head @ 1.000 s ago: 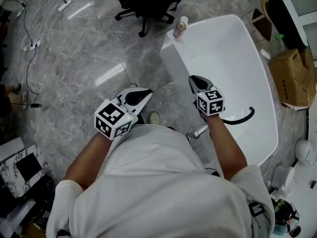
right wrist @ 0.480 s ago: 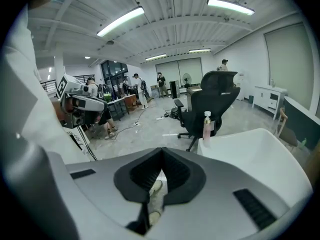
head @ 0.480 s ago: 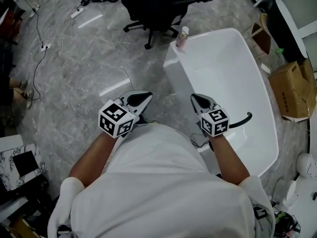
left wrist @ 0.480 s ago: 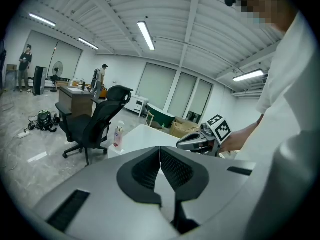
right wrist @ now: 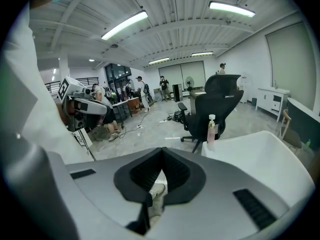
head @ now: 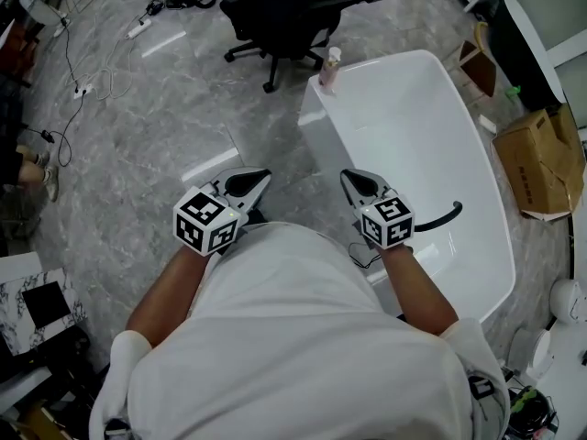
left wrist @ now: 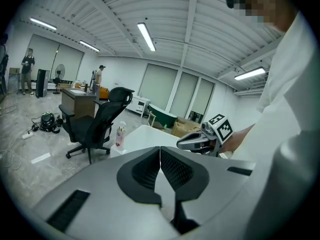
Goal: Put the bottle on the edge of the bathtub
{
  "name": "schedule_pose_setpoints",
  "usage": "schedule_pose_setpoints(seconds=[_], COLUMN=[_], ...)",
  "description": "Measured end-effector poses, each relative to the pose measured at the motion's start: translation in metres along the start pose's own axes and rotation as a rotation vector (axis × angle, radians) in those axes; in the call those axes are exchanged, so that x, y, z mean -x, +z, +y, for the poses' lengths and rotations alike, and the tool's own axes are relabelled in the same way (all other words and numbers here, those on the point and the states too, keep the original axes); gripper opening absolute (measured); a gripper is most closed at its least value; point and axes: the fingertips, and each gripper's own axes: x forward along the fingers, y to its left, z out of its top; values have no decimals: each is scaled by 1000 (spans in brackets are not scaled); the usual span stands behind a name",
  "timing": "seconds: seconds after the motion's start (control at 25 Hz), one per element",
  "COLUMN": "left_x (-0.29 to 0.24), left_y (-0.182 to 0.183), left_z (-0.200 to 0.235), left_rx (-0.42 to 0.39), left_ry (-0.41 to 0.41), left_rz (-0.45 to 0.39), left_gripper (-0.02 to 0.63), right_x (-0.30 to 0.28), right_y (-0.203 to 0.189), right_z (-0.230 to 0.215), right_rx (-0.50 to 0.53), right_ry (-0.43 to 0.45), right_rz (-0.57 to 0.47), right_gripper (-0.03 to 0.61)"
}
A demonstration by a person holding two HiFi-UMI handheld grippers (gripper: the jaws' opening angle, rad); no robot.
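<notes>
one bottle (head: 329, 66) on bathtub (head: 415, 134) rim, office chair (head: 281, 13) beside, cardboard box (head: 537, 159) nearby

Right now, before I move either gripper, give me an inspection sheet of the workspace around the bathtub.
Surface: white bathtub standing on a grey marble floor.
Job's things: bottle upright on the tub's far corner edge.
Clutter: black curved hose-like piece inside the tub; cardboard box on the floor beyond the tub's right side.
Grippers: left gripper shut, nothing between its jaws; right gripper shut, nothing between its jaws; both near the person's body, well short of the bottle.
Cables: loose cables on the floor, far left.
Surroundings: black office chair just past the bottle; people standing far off.
</notes>
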Motion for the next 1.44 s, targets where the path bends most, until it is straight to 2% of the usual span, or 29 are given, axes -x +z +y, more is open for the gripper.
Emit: schedule_pose_setpoints(seconds=[0.84, 1.16, 1.44], left_x=[-10, -23, -47], left_y=[-8, -10, -4], left_z=[-14, -9, 11], left_rx=[-11, -9, -26], left_ry=[-35, -55, -66], left_rz=[30, 50, 76], left_gripper=[18, 18, 18], right_x=[9, 2, -14], right_y=[-3, -6, 0], right_z=[12, 3, -20], right_rx=[24, 13, 8], right_ry=[13, 9, -5], right_rz=[-13, -5, -3], right_gripper=[8, 8, 6])
